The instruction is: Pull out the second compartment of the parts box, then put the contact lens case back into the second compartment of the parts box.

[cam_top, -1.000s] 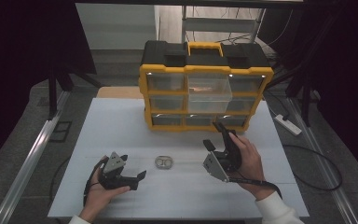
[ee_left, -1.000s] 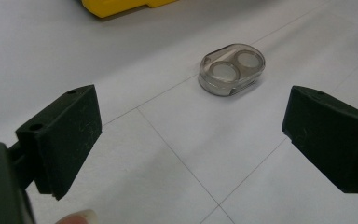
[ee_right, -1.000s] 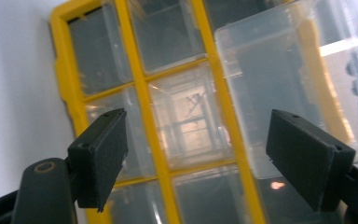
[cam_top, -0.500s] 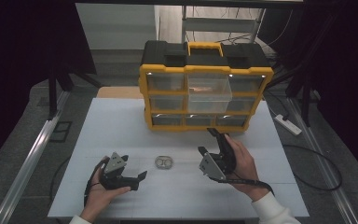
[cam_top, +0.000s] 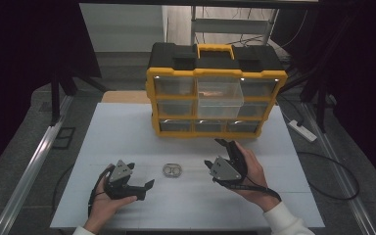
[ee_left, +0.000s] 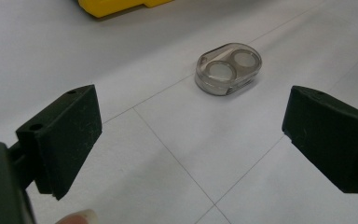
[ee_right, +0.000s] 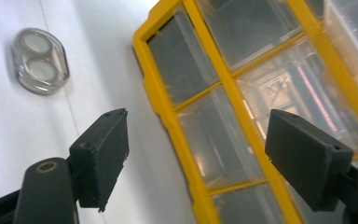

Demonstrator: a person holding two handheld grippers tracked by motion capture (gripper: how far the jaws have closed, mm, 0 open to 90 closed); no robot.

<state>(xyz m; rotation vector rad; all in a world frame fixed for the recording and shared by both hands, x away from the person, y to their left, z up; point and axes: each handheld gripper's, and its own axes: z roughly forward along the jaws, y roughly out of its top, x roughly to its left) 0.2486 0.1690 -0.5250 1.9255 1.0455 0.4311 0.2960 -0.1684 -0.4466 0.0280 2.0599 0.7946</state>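
**Clear case between two empty grippers**

The clear two-well case (cam_top: 172,170) lies on the white surface (cam_top: 127,132), between the left gripper (cam_top: 144,188) and right gripper (cam_top: 218,154), both with jaws apart, empty. The yellow drawer organizer (cam_top: 215,93) stands farther back; the right gripper view reveals its translucent drawers close up.

The left gripper (cam_top: 142,188) rests low with jaws apart; the right gripper (cam_top: 219,152) is raised, jaws wide.

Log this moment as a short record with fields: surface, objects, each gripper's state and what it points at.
surface: white table
main object: small clear oval case with two round wells, lying flat between the hands
background object: yellow and black drawer organizer, middle drawer pulled out
left gripper: open, empty, aimed at the case, apart from it
right gripper: open, empty, jaws toward the organizer
contact: none with the case
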